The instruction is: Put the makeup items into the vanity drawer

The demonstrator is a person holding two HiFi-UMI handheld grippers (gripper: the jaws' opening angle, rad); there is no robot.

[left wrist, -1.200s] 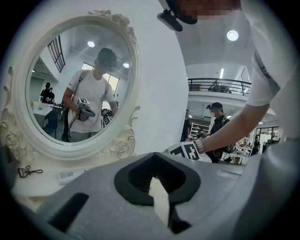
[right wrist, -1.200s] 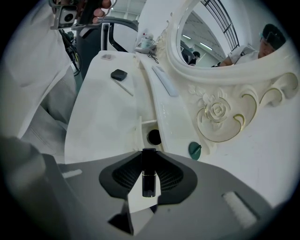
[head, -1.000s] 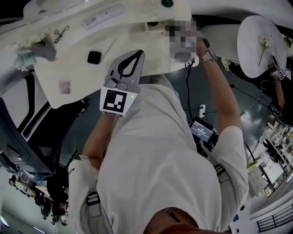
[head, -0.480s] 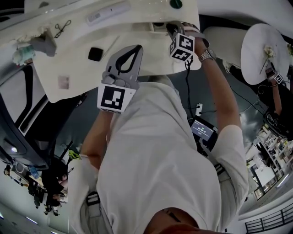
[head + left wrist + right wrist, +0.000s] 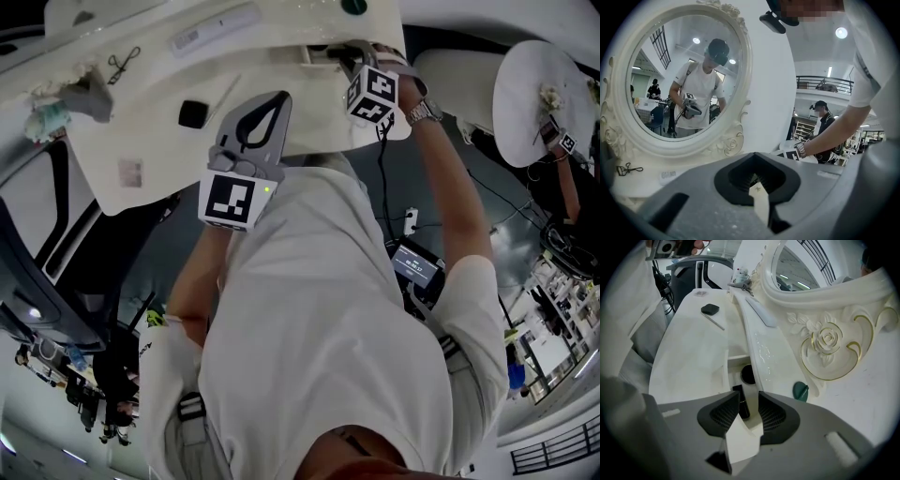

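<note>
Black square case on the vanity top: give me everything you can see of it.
The black case is small, flat and square with rounded corners, and its surface looks dull. It appears closed and lies flat on the white vanity top, out in the open, away from the drawer. A thin stick lies close beside it, seemingly just clear of it. Nothing rests on the case.

In the head view, the jaws of the right gripper [image 5: 749, 398] vanish behind its marker cube [image 5: 373, 94]. In the right gripper view, one pad [image 5: 723, 413] half-covers a dark tube [image 5: 741, 401] in the drawer [image 5: 737, 361]; the mirror [image 5: 801, 266] runs off the top edge.
</note>
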